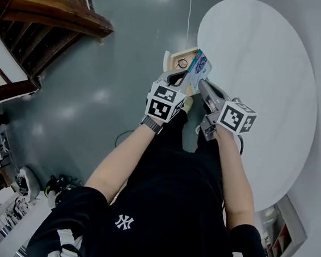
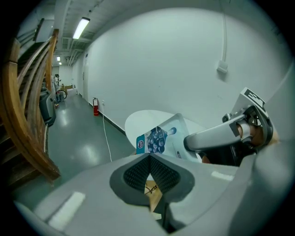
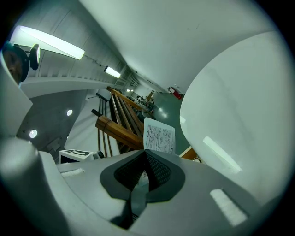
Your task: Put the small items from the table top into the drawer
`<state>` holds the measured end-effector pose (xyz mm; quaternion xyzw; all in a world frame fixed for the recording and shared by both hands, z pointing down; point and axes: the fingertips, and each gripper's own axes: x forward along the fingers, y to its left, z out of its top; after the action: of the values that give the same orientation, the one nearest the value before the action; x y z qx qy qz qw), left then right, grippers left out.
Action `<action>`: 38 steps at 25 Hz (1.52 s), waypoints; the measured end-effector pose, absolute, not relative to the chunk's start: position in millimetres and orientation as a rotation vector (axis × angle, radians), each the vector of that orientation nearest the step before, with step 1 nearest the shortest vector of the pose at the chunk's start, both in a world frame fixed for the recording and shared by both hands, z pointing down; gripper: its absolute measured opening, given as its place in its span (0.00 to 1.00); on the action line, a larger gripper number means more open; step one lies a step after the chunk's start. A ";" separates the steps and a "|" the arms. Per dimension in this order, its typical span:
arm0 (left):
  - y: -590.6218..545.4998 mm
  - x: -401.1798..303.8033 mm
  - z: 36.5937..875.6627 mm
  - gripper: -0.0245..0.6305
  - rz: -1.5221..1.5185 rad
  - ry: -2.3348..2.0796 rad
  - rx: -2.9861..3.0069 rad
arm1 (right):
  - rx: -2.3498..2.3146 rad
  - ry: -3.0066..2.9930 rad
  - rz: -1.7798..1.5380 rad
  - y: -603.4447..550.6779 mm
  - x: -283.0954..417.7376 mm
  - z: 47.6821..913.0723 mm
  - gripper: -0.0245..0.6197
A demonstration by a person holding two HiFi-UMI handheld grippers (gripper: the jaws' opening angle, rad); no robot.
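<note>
Head view: the left gripper [image 1: 179,77], fingers closed on nothing, hangs beside the open wooden drawer [image 1: 168,58] of the round white counter [image 1: 257,78]. Above that drawer is a flat blue-and-white blueberry-printed packet [image 1: 199,65], its lower edge pinched in the right gripper [image 1: 202,85] fingers. It is probably light, floppy and slick, so an edge grip suits it.

A white interlocked "NY" emblem stands on the person's black shirt [image 1: 164,199]. The packet [image 3: 159,135] bears dense fine print, too small to read.
</note>
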<state>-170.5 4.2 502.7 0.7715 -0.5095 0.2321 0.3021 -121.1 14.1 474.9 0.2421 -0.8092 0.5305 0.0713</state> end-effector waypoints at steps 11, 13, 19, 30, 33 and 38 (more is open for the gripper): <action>10.5 -196.7 537.0 0.04 0.611 -1.352 1.983 | 0.736 -2.341 1.581 21.8 -155.6 525.3 0.08; 10.0 -198.8 544.2 0.04 0.612 -1.352 1.977 | 0.753 -2.320 1.574 20.7 -158.0 537.4 0.08; 9.6 -205.9 567.9 0.04 0.604 -1.351 1.950 | 0.790 -2.269 1.528 23.5 -164.5 568.7 0.08; 5.9 -218.8 591.6 0.04 0.609 -1.367 1.936 | 0.825 -2.201 1.512 18.0 -178.1 618.1 0.08; 4.3 -221.4 595.8 0.04 0.608 -1.371 1.932 | 0.836 -2.176 1.504 18.1 -178.6 632.8 0.08; 1.0 -225.6 602.2 0.04 0.610 -1.374 1.936 | 0.845 -2.145 1.489 19.2 -179.5 659.0 0.08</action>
<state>-225.6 1.0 602.2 0.7434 -0.5274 0.2342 0.3382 -179.5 19.2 659.0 0.3017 -0.7662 0.5320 0.1975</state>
